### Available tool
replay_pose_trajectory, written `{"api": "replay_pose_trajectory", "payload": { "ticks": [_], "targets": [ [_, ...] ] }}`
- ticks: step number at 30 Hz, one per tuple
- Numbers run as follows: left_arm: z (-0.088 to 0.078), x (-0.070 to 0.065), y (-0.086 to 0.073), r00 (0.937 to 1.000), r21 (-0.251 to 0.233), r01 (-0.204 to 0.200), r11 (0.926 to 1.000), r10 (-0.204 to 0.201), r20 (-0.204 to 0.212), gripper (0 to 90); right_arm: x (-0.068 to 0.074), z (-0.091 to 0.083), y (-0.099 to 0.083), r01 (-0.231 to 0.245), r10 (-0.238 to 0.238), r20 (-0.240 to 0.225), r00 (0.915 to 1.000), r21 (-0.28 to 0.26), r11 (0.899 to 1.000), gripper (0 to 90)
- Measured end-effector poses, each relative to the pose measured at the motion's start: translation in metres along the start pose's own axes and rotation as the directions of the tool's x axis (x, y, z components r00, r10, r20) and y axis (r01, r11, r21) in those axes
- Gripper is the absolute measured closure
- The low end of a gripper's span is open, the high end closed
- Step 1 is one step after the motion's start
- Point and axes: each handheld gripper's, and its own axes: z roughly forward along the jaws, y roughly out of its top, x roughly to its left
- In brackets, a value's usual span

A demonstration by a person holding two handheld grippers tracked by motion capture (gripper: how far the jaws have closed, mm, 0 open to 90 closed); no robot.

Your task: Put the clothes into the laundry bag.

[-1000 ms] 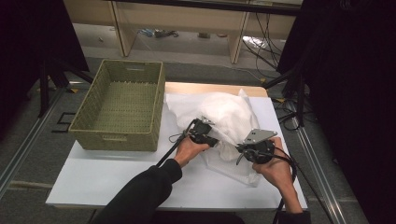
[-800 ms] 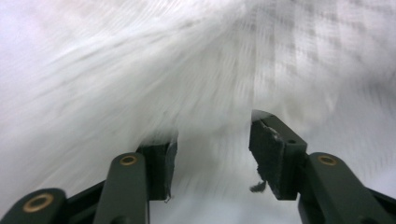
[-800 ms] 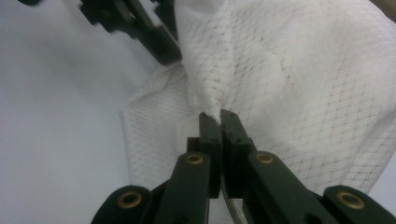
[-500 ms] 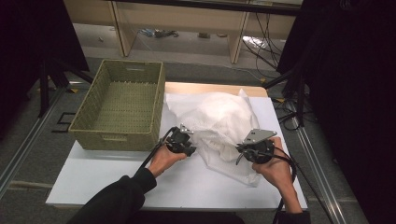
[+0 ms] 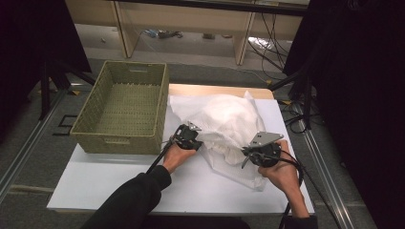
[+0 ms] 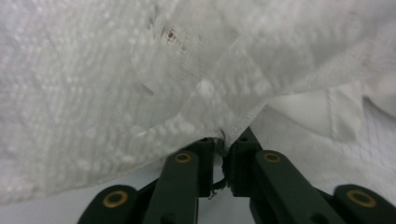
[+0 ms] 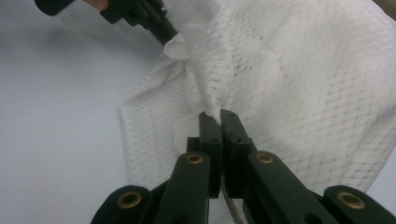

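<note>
The left gripper [image 5: 191,135] has just been closing, its jaws now pinching the white cloth [image 5: 224,119]. The right gripper [image 5: 248,151] is clamped on it too; both forearms enter from the counter's near edge.

Blurred up close: cloth [image 6: 116,93] above the left gripper [image 6: 223,144]. Cut off past every edge. Hidden beneath cloth: table [image 5: 119,181].

Lab-like recording space: black curtains [image 5: 363,95], loose floor cables [image 5: 267,38], white worktable [image 5: 119,186].
</note>
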Motion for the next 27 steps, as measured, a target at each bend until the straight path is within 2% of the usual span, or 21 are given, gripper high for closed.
{"api": "replay_pose_trajectory", "payload": {
  "ticks": [1, 3, 6, 8, 10, 12, 14, 15, 16, 18, 21, 23, 24, 25, 26, 27],
  "targets": [
    [-0.004, 0.000, -0.001, 1.0000, -0.002, -0.005, 1.0000, 0.005, 0.007, 84.1, 0.000, -0.001, 0.000, -0.011, 0.011, -0.001, 0.9999, 0.005, 1.000, 89.8],
    [-0.018, 0.003, -0.004, 0.9993, 0.008, -0.029, 0.9995, 0.029, 0.023, 84.1, -0.001, -0.001, -0.001, 0.002, -0.002, -0.003, 1.0000, 0.001, 1.000, 89.8],
    [-0.039, 0.009, -0.010, 0.9955, 0.022, -0.078, 0.9967, 0.077, 0.056, 84.3, -0.001, -0.001, -0.001, -0.018, 0.018, 0.001, 0.9998, 0.007, 1.000, 89.8],
    [-0.049, 0.011, -0.016, 0.9936, 0.021, -0.090, 0.9957, 0.089, 0.070, 84.6, -0.001, 0.000, 0.000, 0.005, -0.005, -0.004, 1.0000, 0.006, 1.000, 89.8],
    [-0.058, 0.011, -0.023, 0.9906, 0.032, -0.106, 0.9938, 0.103, 0.090, 84.6, 0.000, -0.001, 0.001, -0.012, 0.012, 0.008, 0.9999, 0.007, 1.000, 89.8],
    [-0.067, 0.011, -0.030, 0.9887, 0.046, -0.112, 0.9927, 0.106, 0.106, 84.6, 0.000, -0.001, 0.001, 0.000, 0.000, 0.006, 1.0000, 0.005, 1.000, 89.9],
    [-0.074, 0.011, -0.038, 0.9867, 0.029, -0.104, 0.9941, 0.100, 0.129, 84.5, 0.001, -0.001, 0.001, -0.006, 0.006, -0.001, 1.0000, 0.009, 1.000, 89.9],
    [-0.079, 0.011, -0.042, 0.9851, 0.034, -0.119, 0.9923, 0.114, 0.129, 84.5, 0.001, 0.000, 0.001, 0.008, -0.008, -0.002, 1.0000, 0.005, 1.000, 89.8],
    [-0.082, 0.010, -0.045, 0.9848, 0.025, -0.118, 0.9927, 0.114, 0.131, 84.4, 0.003, 0.000, 0.001, -0.008, 0.009, -0.004, 1.0000, 0.013, 1.000, 89.9],
    [-0.085, 0.008, -0.049, 0.9837, 0.020, -0.121, 0.9924, 0.117, 0.137, 84.5, 0.003, 0.000, 0.001, -0.005, 0.005, -0.012, 0.9999, 0.015, 1.000, 89.9],
    [-0.086, 0.005, -0.054, 0.9817, 0.009, -0.126, 0.9920, 0.124, 0.145, 84.5, 0.004, -0.001, 0.001, 0.009, -0.009, 0.001, 1.0000, 0.012, 1.000, 89.9],
    [-0.086, 0.005, -0.057, 0.9801, 0.017, -0.138, 0.9903, 0.134, 0.146, 84.4, 0.006, -0.002, 0.001, -0.004, 0.004, -0.003, 1.0000, 0.018, 1.000, 89.9],
    [-0.085, 0.005, -0.058, 0.9801, 0.023, -0.148, 0.9887, 0.144, 0.137, 84.0, 0.006, -0.003, 0.002, 0.013, -0.013, -0.003, 0.9999, 0.011, 1.000, 89.9],
    [-0.084, 0.006, -0.059, 0.9770, 0.048, -0.176, 0.9832, 0.169, 0.131, 83.3, 0.006, -0.004, 0.002, 0.012, -0.012, -0.012, 0.9999, 0.012, 1.000, 89.9],
    [-0.083, 0.005, -0.060, 0.9782, 0.069, -0.169, 0.9833, 0.158, 0.134, 81.5, 0.007, -0.003, 0.003, 0.024, -0.024, -0.009, 0.9997, 0.007, 1.000, 89.9],
    [-0.085, 0.004, -0.061, 0.9782, 0.088, -0.185, 0.9787, 0.175, 0.111, 79.6, 0.008, -0.003, 0.003, 0.010, -0.010, -0.010, 0.9999, 0.013, 1.000, 89.9]
  ]
}}
